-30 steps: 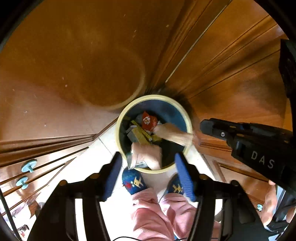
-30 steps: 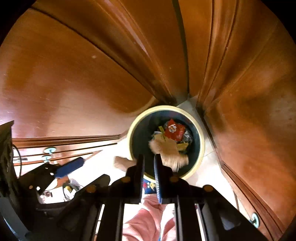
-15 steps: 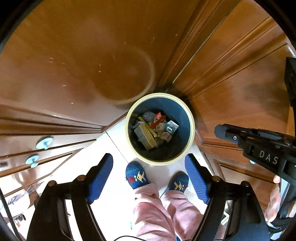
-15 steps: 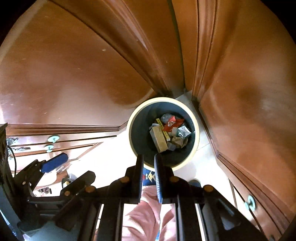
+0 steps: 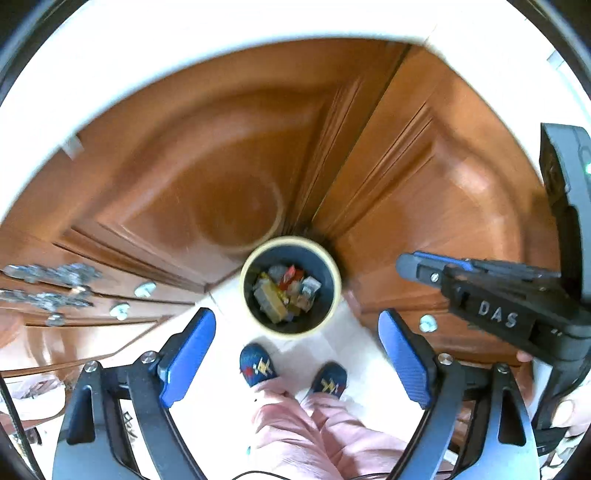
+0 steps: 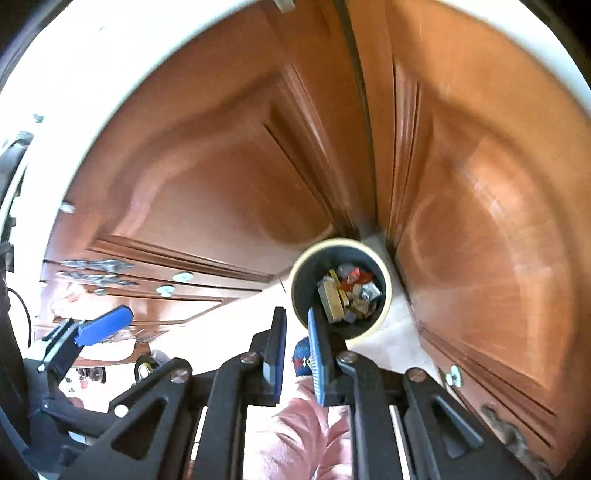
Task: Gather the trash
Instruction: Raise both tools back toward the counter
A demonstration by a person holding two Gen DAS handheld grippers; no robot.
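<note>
**Trash in the bin, both grippers empty above it**

Two views look steeply down from hand-held grippers at a round bin [image 5: 290,287] with a cream rim and dark inside. It stands on a pale tiled floor [image 5: 295,347] in the corner where two brown wooden cabinet doors [image 5: 192,177] meet. Inside the bin lies a small heap of trash [image 5: 286,297]: a yellowish box, a red wrapper, a silvery packet and other scraps too small to tell apart.

The left gripper [image 5: 295,360] frames the bin from well above. Its blue-padded fingers [image 5: 186,360] stand wide apart and have just been opening further, with nothing between them. The right gripper [image 6: 297,354] has its fingers nearly together, a narrow gap showing, and holds nothing.

Below, the person's pink trouser legs [image 5: 317,432] and patterned blue slippers [image 5: 258,365] stand just beside the bin.

As a judgement: the pieces carried here are already dropped in. Whether more trash waits elsewhere cannot be told; no loose litter shows on the visible floor. A strip of white counter [image 5: 221,26] edge runs along the top, blurred.
</note>
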